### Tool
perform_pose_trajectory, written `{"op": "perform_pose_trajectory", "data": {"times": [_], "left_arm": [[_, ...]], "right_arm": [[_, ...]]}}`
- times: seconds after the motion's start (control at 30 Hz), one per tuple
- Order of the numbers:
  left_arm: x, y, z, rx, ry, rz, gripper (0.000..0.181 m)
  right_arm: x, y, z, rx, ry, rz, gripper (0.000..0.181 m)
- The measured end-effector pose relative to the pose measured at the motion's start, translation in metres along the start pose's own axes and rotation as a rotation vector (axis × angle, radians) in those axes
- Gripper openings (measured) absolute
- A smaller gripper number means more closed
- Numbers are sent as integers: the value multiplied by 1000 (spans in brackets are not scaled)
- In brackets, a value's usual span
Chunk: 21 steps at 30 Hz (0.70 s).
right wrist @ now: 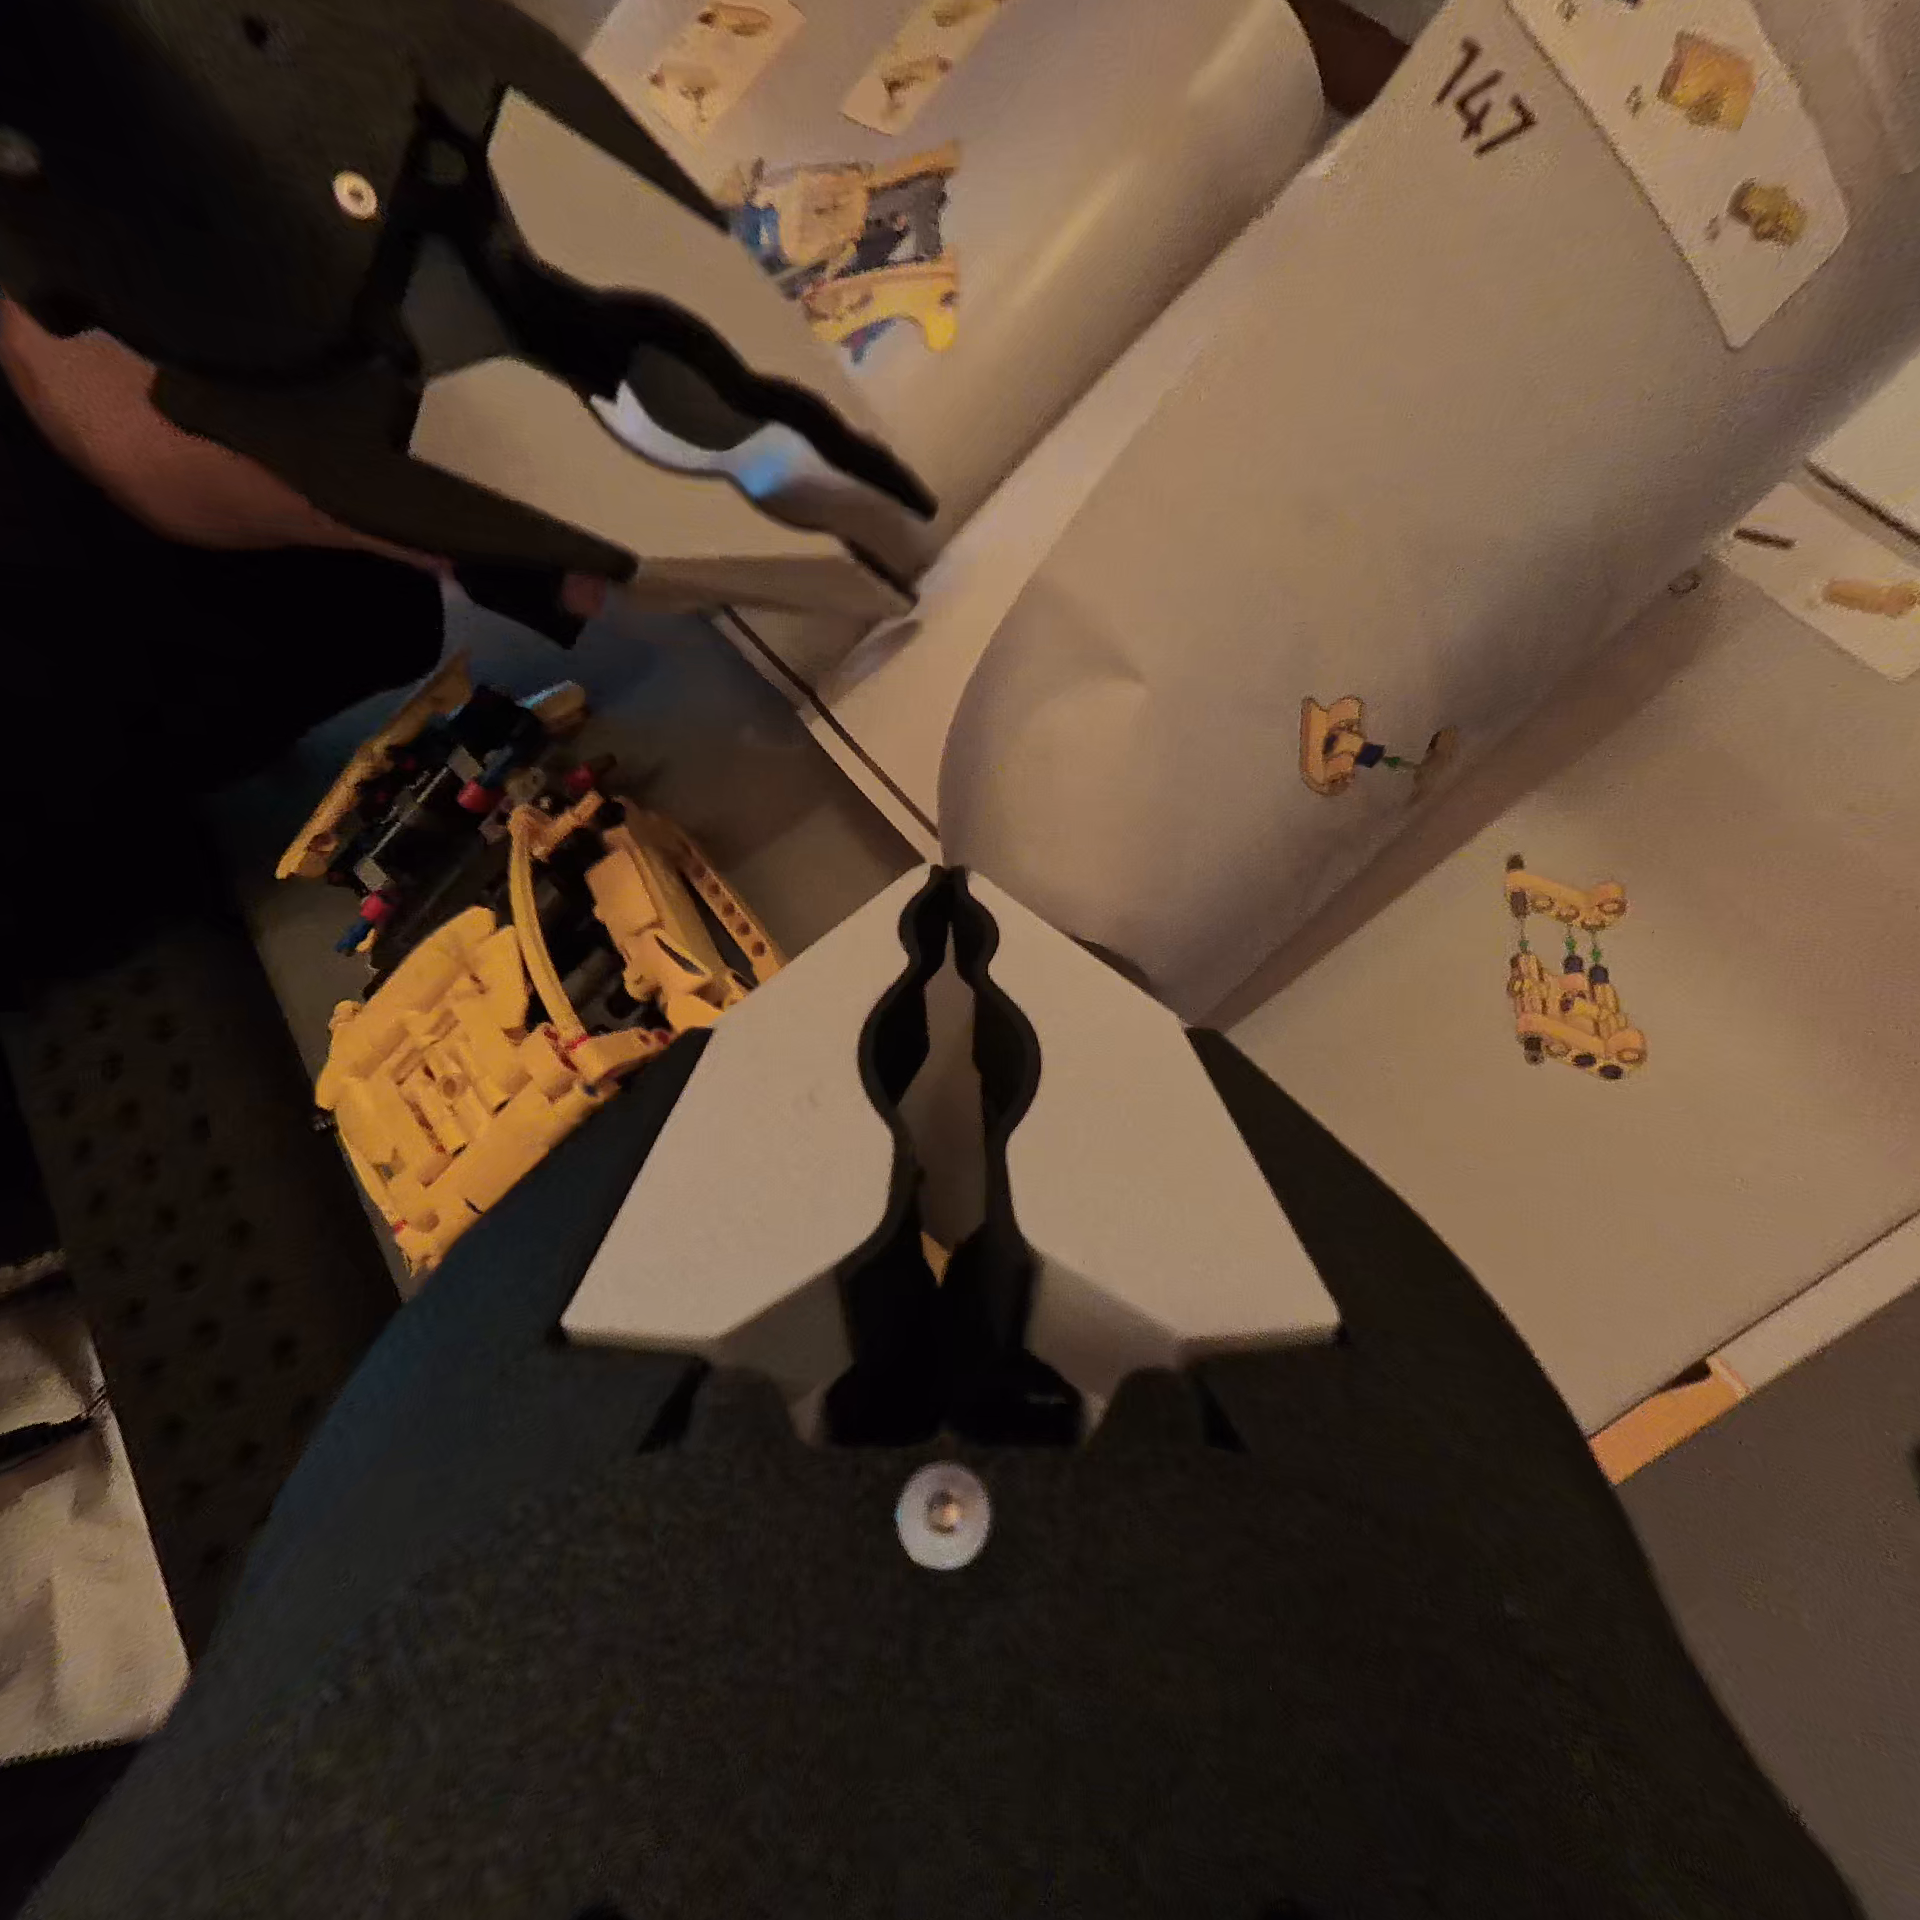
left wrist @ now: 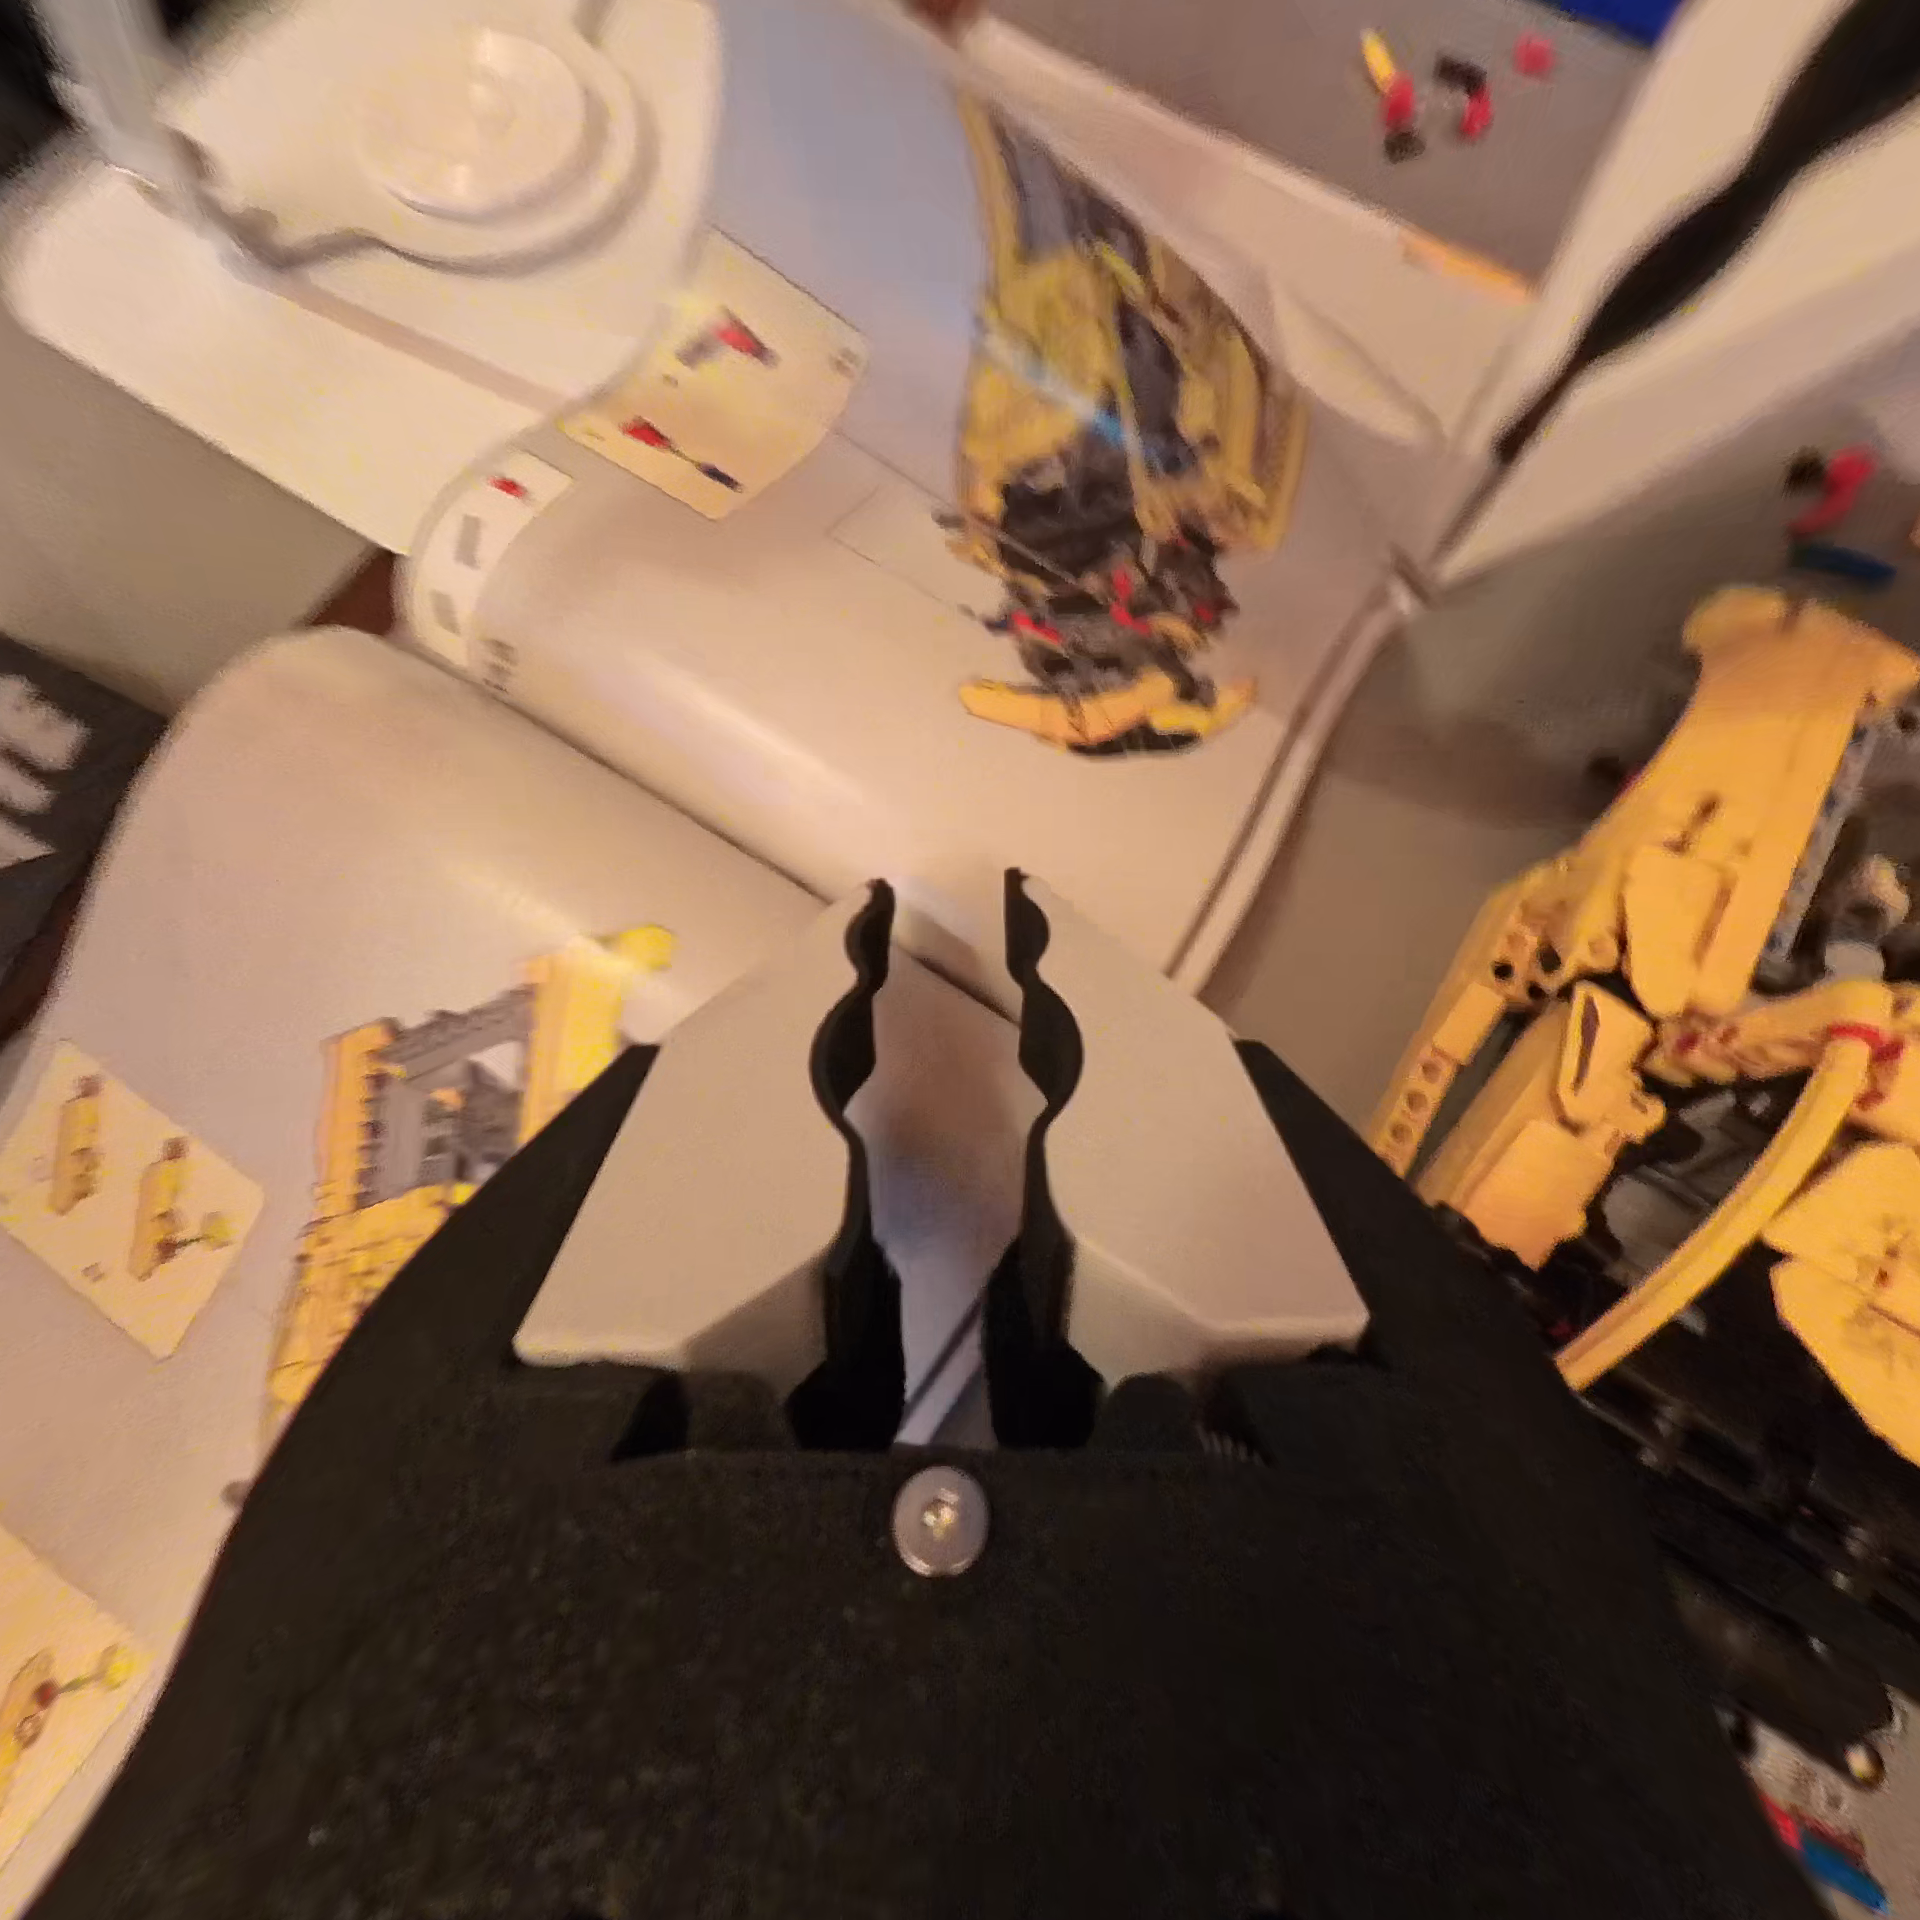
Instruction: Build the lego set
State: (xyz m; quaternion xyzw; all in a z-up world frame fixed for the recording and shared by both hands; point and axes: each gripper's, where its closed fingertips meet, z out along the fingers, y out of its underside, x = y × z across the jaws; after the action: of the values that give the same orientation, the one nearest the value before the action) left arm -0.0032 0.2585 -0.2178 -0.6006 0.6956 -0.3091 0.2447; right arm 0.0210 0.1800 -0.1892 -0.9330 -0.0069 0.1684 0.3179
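Note:
The yellow and black lego model [left wrist: 1662,1039] stands on the table to the right of my left gripper [left wrist: 948,894]. That gripper is open and empty above the open instruction booklet [left wrist: 468,831]. In the right wrist view the model [right wrist: 499,997] lies to the left of my right gripper [right wrist: 945,883]. The right gripper is shut, with its tips at the lower edge of a curled-up booklet page [right wrist: 1299,520]. I cannot tell whether paper is pinched between them. The left gripper [right wrist: 920,551] also shows there at the upper left, open over the booklet.
Loose red, black and yellow pieces [left wrist: 1444,94] lie on a grey surface at the far right. More pieces [left wrist: 1839,509] lie beyond the model. A white round base [left wrist: 488,125] stands at the far left. A person's arm [right wrist: 156,468] and a dark perforated mat [right wrist: 156,1143] are on the left. There is about 9 cm between the tips of the two grippers. From either gripper's tips it is about 25 cm to the white round base [left wrist: 488,125].

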Motion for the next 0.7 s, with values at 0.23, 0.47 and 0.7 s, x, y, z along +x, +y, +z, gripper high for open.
{"op": "perform_pose_trajectory", "data": {"times": [0.23,0.47,0.7], "left_arm": [[9,-56,-51,351,398,-431,33],[18,-70,-60,433,646,-666,46],[13,-58,-50,382,634,-740,11]], "right_arm": [[-28,-28,4,111,30,-211,0],[-52,-27,23,48,193,-611,0],[-62,-31,25,103,112,-521,0]]}}
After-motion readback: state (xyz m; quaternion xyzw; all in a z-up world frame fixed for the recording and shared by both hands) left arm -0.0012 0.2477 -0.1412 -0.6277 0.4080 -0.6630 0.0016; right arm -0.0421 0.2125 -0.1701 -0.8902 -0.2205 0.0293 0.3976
